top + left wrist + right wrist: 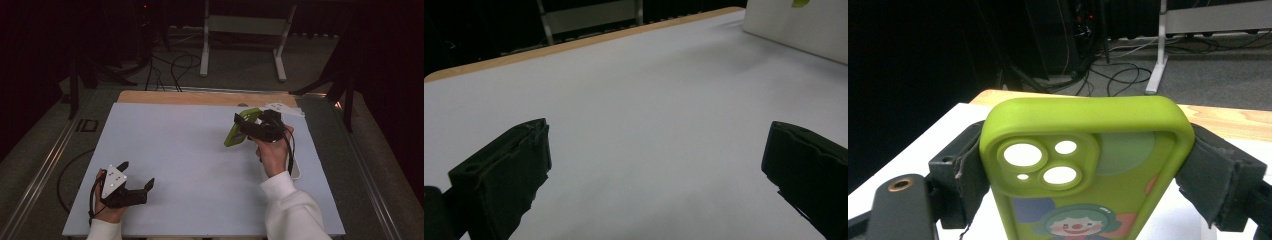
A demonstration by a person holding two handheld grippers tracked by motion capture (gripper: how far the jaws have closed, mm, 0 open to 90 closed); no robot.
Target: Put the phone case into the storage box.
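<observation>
Right claw (248, 131) is clamped on a green phone case (239, 128), holding it up off the white surface (200, 165) near the far right corner. Right gripper view: jaws press the case (1083, 165) on its two long edges, just below the camera cutouts, so the grip sits across the narrow width, prob. the firmest hold on a soft, bendy shell. Case back faces the camera, w/ a cartoon clown print lower down; bottom end is out of frame. In the high view the case tilts, top end toward the far edge, lower end slanting down toward the sheet, not touching it as far as I can tell.

Left claw (137, 175) rests low at the near left, well apart from the case, jaws spread wide w/ nothing between them. Left gripper view shows just bare sheet ahead of its claw (654, 170); likely parked out of the way while the right does the carrying.

A white flat item (296, 170) lies beside the right hand (274, 155), partly hidden by wrist & sleeve; can't tell what it is. Judgement: case is mid-carry, so placement is yet to come.
</observation>
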